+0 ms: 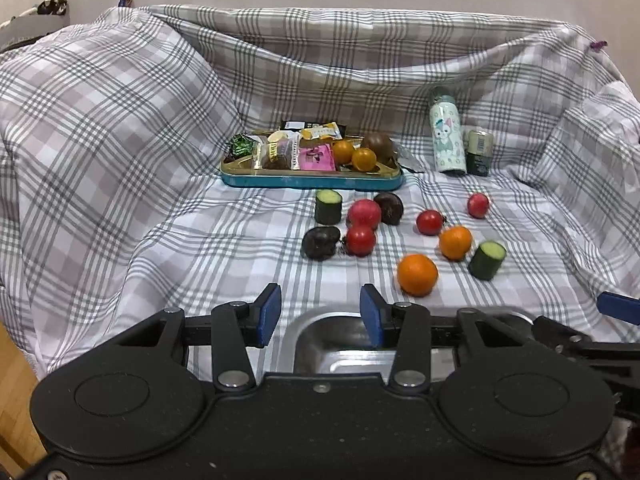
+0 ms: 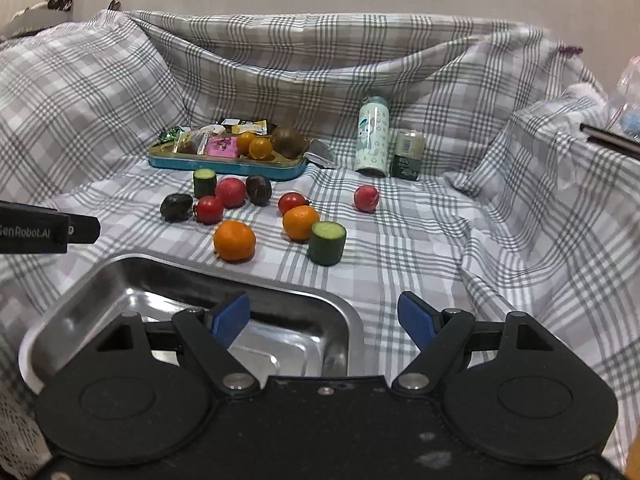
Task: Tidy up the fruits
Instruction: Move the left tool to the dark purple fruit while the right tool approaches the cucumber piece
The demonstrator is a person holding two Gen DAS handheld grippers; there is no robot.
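Reading "GenRobot.AI" on left gripper [image 2: 94, 229], empty, parted

On the checked cloth we count two oranges [image 2: 234, 240] [image 2: 300, 222], two cucumber pieces [image 2: 327, 242] [image 2: 205, 183], four red fruits [image 2: 208, 209] [image 2: 230, 192] [image 2: 292, 202] [image 2: 366, 198], two dark fruits [image 2: 176, 207] [image 2: 258, 189], and one steel tray [image 2: 120, 280].
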